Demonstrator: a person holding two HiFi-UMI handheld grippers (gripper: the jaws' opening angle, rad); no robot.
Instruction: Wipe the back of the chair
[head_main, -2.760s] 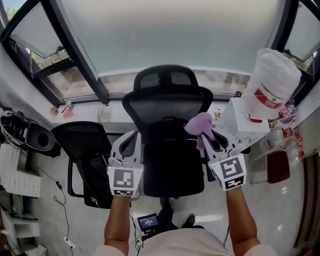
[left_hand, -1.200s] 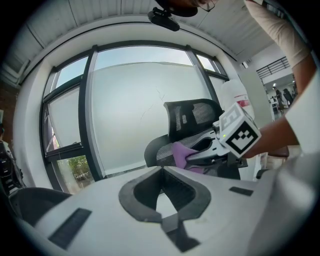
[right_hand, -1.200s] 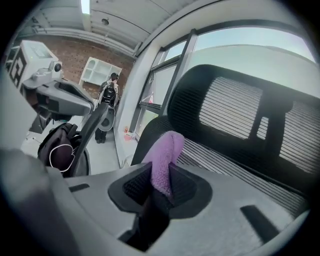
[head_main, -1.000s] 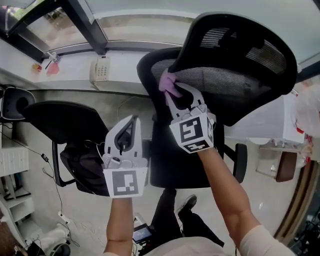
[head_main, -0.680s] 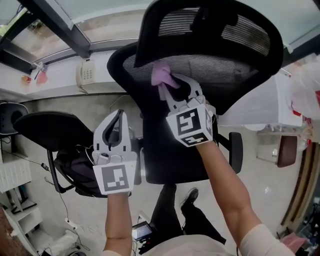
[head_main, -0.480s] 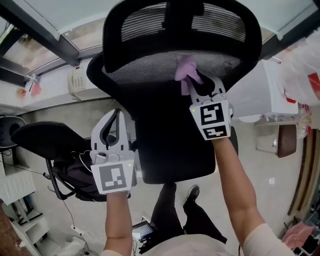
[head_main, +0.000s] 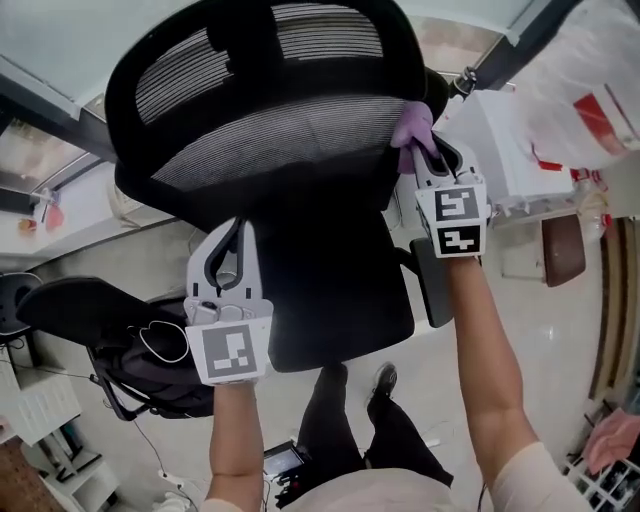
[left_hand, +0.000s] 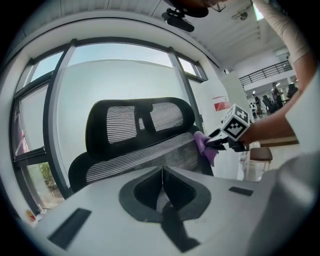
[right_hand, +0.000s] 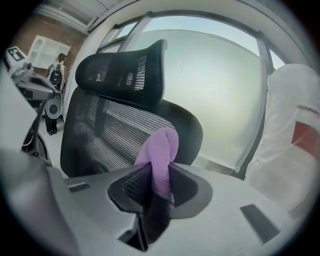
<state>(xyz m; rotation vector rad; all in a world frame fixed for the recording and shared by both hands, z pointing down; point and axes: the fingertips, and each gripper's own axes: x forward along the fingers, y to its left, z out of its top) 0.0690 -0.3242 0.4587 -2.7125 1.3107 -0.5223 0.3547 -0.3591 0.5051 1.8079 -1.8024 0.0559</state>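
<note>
A black office chair with a mesh back and a headrest fills the upper head view. My right gripper is shut on a purple cloth, which presses against the right edge of the mesh back. In the right gripper view the purple cloth sticks out between the jaws in front of the chair back. My left gripper hovers low at the left over the seat, shut and holding nothing. The left gripper view shows the chair back and the cloth at its right edge.
A second black chair stands at lower left. A white box and a white plastic bag sit at right, close to the chair. Window frames run behind. The person's legs and shoe stand under the seat.
My right gripper has carried the cloth from the left part of the mesh back across to its right edge. The view has tilted. The left gripper has stayed low at the left.
</note>
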